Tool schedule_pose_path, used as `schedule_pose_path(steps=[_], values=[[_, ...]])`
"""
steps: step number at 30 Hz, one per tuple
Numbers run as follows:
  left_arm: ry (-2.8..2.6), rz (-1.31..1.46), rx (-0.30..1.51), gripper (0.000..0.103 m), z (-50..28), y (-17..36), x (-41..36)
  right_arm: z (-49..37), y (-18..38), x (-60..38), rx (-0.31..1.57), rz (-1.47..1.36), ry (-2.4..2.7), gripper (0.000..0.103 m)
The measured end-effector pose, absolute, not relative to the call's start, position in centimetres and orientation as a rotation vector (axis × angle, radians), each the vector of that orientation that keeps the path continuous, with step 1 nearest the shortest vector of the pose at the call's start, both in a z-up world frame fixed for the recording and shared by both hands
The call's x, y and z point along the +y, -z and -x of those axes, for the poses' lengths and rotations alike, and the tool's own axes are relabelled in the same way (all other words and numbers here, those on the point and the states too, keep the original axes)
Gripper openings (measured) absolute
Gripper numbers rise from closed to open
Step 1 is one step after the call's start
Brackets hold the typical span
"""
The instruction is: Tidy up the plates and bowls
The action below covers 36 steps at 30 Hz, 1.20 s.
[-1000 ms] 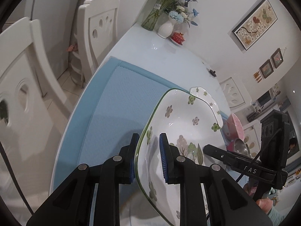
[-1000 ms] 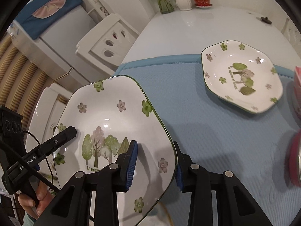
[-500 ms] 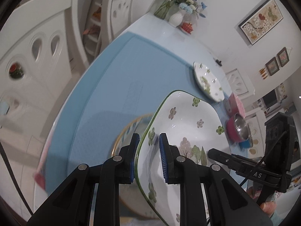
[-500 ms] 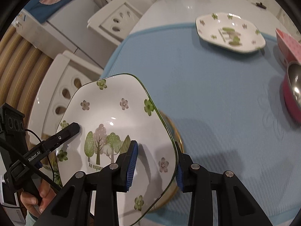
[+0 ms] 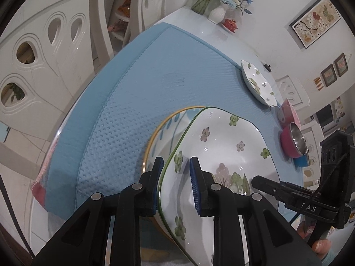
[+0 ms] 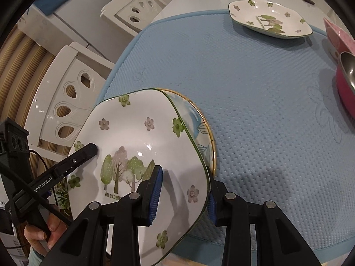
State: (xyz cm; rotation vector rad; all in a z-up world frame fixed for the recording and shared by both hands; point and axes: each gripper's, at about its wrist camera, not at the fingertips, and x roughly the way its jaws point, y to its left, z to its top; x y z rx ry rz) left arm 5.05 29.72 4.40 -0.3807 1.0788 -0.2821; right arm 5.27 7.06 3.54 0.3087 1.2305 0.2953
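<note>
While both my left gripper and right gripper clamp the flowered plate, it hangs above the gold-rimmed plate at the mat's near edge.

The left wrist camera sits just behind the left gripper and looks forward along it. It is very close to the plate and looks across the blue mat toward the far end of the worktop, where a vase stands.

The right wrist camera sits just behind the right gripper. It is also very close to the plate, on its other side, and looks down more steeply on the mat.

Both views share the plate, the mat, a far plate and the other gripper.
</note>
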Motion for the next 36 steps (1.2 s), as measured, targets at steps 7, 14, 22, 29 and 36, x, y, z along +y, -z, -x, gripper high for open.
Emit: schedule_pose_path(steps=[7, 14, 22, 29, 36], values=[[0.3, 0.37, 1.103, 0.022, -6.0, -4.0, 30.0, -5.8, -2.7, 7.2, 1.244, -0.346, -0.283, 0.035], [0.321, 0.335, 1.165, 0.027, -6.7, -3.8, 29.4, -6.4, -2.8, 6.6, 1.309, -0.398, -0.26, 0.036], [0.321, 0.283, 1.218, 0.027, -6.9, -3.8, 28.7, -6.6, -2.3, 4.6, 1.383, -0.61, -0.254, 0.036], [0.323, 0.246, 1.23, 0.027, -6.9, -3.9, 28.3, -6.1, -2.7, 4.2, 1.377, -0.653, -0.243, 0.036], [0.33, 0.282, 1.22, 0.027, -7.0, -4.7, 29.0, -6.0, -3.1, 3.4, 1.376, -0.68, -0.232, 0.036]])
